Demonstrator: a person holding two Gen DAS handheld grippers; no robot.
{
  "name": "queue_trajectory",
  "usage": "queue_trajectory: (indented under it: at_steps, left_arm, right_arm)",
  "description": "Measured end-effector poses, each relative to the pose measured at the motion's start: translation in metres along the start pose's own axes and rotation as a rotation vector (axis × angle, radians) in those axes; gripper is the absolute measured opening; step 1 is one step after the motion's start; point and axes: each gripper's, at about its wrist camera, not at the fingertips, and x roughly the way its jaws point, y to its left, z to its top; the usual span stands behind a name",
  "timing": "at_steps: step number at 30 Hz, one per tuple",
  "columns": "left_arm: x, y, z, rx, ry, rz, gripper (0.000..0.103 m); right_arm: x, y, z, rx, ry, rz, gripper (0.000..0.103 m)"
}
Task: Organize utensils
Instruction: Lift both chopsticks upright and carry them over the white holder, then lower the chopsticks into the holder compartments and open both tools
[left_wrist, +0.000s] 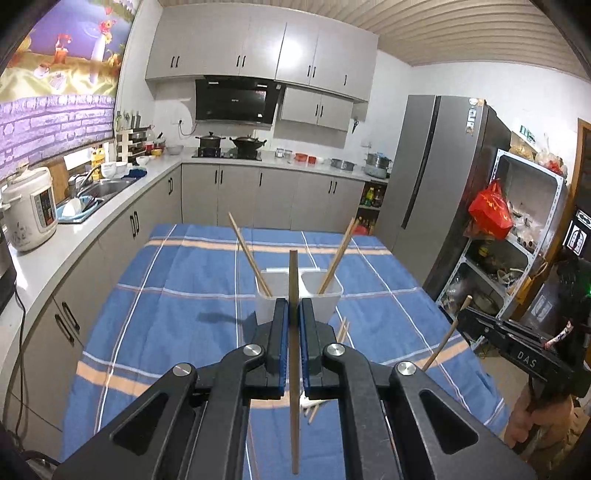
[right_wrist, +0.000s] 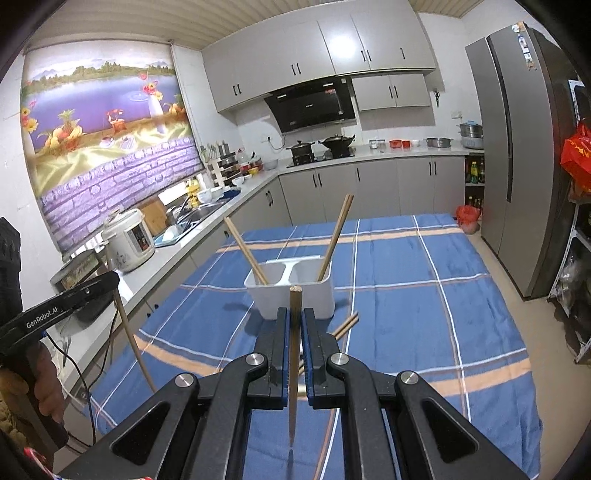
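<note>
Left wrist: chopstick (left_wrist: 294, 332) hides white holder's (left_wrist: 332, 302) middle divider.

Home kitchen, grey cabinets (left_wrist: 236, 55), range hood (left_wrist: 236, 99), fridge (left_wrist: 439, 177), sink (left_wrist: 107, 188)

Blue tablecloth (right_wrist: 406, 280) with white and orange stripes; white holder (right_wrist: 291, 295); brown chopsticks (right_wrist: 334, 240); grey cabinets (right_wrist: 369, 40).

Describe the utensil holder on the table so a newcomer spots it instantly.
On the blue plaid tablecloth, near its middle, stands a white plastic two-compartment holder. Wooden chopsticks lean out of each compartment; it is the only upright container on the cloth, with loose chopsticks lying beside it.
</note>
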Motion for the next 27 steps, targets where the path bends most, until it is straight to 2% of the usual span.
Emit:
queue_trajectory:
  at_steps: [10, 16, 22, 27]
  left_arm:
    - [0.034, 0.019, 0.051, -0.034, -0.069, 0.010, 0.005]
    - [0.068, 0.030, 0.100, -0.064, -0.143, 0.002, 0.005]
    - [0.118, 0.030, 0.141, -0.081, -0.189, 0.004, 0.005]
    - [0.174, 0.023, 0.152, -0.037, -0.178, 0.048, 0.005]
  right_arm:
    - [0.017, 0.000, 0.041, -0.017, -0.029, -0.010, 0.006]
    - [0.018, 0.004, 0.097, -0.020, -0.114, 0.018, 0.006]
    - [0.039, 0.011, 0.144, -0.042, -0.212, -0.013, 0.006]
    - [0.081, 0.008, 0.161, -0.047, -0.215, -0.060, 0.006]
